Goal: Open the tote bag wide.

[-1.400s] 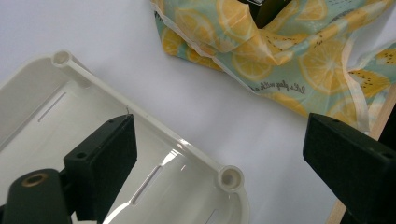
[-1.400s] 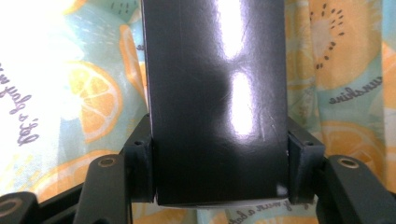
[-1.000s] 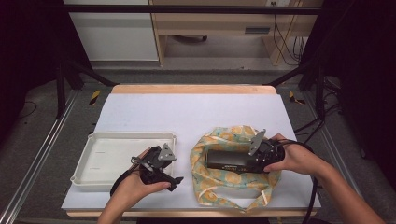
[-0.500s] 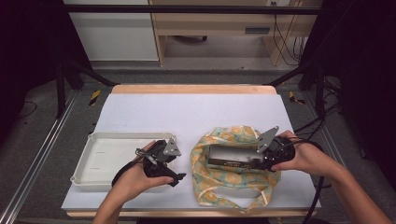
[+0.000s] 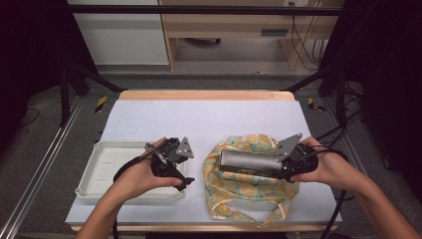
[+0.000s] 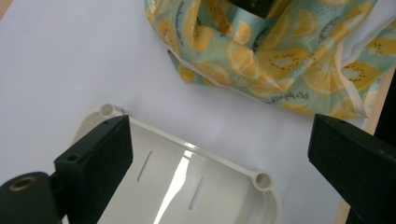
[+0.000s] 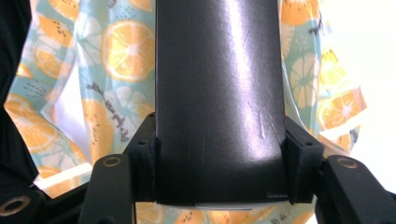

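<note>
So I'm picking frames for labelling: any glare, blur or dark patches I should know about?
High view: table evenly lit, surroundings dark. Left gripper view: a glare streak on the white tray, near jaws soft. Right gripper view: sheen on the dark box, bright washout at the right edge, the fruit-print bag slightly soft.

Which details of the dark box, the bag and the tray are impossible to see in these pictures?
- Dark box: far end cut off by the top edge, right gripper view.
- Fruit-print bag: inside hidden by its folds and the box, high view.
- White tray: near part cut off by the bottom edge, left gripper view.
</note>
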A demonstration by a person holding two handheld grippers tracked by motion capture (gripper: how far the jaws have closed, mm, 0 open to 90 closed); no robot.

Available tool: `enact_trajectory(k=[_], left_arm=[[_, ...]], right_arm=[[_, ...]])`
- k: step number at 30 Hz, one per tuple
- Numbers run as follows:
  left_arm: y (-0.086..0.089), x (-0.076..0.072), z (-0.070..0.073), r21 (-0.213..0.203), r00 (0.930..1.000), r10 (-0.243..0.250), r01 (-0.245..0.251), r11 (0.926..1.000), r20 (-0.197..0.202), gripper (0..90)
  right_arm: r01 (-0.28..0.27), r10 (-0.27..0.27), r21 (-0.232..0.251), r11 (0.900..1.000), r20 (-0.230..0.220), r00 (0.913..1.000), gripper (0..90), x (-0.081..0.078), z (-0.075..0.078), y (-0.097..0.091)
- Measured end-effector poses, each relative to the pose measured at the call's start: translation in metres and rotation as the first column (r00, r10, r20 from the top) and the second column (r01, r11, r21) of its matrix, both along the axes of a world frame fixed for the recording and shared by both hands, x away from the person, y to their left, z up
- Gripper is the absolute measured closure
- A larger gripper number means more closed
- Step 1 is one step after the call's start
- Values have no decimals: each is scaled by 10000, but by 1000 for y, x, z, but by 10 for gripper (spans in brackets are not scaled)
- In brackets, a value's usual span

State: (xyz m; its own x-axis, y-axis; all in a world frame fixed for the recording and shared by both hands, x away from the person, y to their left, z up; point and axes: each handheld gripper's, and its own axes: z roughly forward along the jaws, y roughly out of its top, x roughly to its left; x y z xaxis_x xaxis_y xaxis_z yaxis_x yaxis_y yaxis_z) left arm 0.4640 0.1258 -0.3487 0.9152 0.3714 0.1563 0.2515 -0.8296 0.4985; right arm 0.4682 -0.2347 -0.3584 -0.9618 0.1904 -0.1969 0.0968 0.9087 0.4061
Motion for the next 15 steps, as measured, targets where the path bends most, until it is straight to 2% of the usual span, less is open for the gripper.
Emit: enact_trajectory(k=[6,8,10,13,15], left_arm=[[6,9,11,168,10000,-67,67,9998,-23,65],[7,13,16,584,9999,-156,154,9982,30,64],[8,14,19,745,9999,-143,137,9971,79,65],[10,15,24,871,9999,-27,16,9962,116,65],[11,14,28,738,9997,136,-151,9972,210,69]], right_arm=[[-118,119,-189,9998,53,9999,432,-1,6,13],[-181,183,-270,9995,64,9998,432,0,8,17],[-219,221,-363,9991,74,9997,432,0,10,21],[-214,218,-277,9994,143,9997,433,1,12,25],[-222,223,-243,9995,57,9997,433,2,14,28]])
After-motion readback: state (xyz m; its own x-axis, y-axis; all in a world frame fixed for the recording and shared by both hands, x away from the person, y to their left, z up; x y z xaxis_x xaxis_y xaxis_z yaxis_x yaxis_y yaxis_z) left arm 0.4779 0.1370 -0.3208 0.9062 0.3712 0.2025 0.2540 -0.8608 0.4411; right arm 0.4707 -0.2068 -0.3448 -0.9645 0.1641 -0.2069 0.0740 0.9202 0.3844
